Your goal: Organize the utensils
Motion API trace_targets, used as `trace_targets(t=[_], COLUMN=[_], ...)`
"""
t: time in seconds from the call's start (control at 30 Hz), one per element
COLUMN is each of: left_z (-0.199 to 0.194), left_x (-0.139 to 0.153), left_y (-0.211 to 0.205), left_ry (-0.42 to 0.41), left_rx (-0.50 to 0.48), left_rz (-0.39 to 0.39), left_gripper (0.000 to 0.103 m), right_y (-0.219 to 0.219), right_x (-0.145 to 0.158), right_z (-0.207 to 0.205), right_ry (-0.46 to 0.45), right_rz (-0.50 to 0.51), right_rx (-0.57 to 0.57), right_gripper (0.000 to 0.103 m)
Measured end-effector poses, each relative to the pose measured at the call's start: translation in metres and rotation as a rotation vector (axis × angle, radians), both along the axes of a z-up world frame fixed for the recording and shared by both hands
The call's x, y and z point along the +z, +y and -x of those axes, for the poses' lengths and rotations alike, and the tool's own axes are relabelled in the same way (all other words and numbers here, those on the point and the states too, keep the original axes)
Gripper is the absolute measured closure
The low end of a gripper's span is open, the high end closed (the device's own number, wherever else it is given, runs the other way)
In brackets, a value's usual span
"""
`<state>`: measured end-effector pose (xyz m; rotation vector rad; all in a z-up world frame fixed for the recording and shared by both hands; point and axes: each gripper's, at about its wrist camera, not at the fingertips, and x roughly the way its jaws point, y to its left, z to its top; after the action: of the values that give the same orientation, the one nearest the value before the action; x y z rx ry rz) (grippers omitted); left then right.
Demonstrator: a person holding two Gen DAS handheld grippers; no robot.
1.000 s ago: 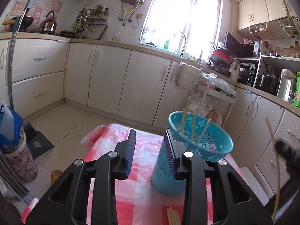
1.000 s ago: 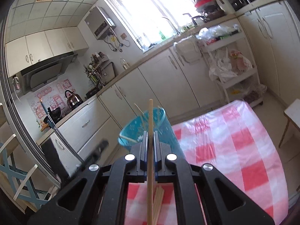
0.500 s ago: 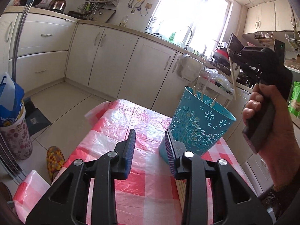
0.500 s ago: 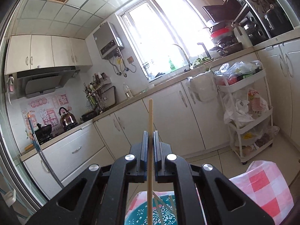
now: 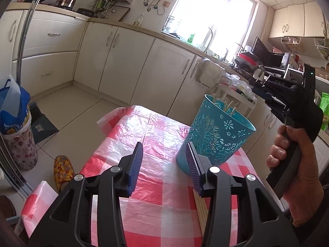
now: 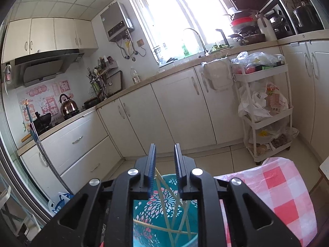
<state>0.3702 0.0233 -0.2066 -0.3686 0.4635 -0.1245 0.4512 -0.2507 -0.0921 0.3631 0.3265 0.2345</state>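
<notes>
Teal cup (image 5: 216,138) stands on checked tablecloth (image 5: 156,187), several chopsticks (image 6: 164,212) leaning inside | more chopsticks (image 5: 200,207) flat on cloth near its base | left gripper (image 5: 164,164) spread, empty, low above cloth beside cup | right gripper (image 6: 164,168) parted, empty, above cup mouth.

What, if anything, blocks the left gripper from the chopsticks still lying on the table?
Nothing visible does. The left gripper is open above the checked tablecloth; the loose chopsticks lie just below its right finger, partly hidden by it. The teal basket stands farther back.
</notes>
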Motion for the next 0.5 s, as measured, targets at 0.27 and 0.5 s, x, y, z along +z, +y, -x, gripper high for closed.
trace_targets(t=[0.27, 0.5], left_z=[0.027, 0.050], left_x=[0.005, 0.001], left_y=[-0.004, -0.005], left_ry=[0.069, 0.131], left_rx=[-0.020, -0.029], left_rz=[-0.057, -0.073], left_gripper=[0.046, 0.046], right_y=[0.000, 0.039], right_x=[-0.058, -0.132], right_z=[0.092, 0.106], right_ry=[0.230, 0.483], right_rz=[0.058, 0.166], right_rx=[0.073, 0.185], right_gripper=[0.074, 0.084])
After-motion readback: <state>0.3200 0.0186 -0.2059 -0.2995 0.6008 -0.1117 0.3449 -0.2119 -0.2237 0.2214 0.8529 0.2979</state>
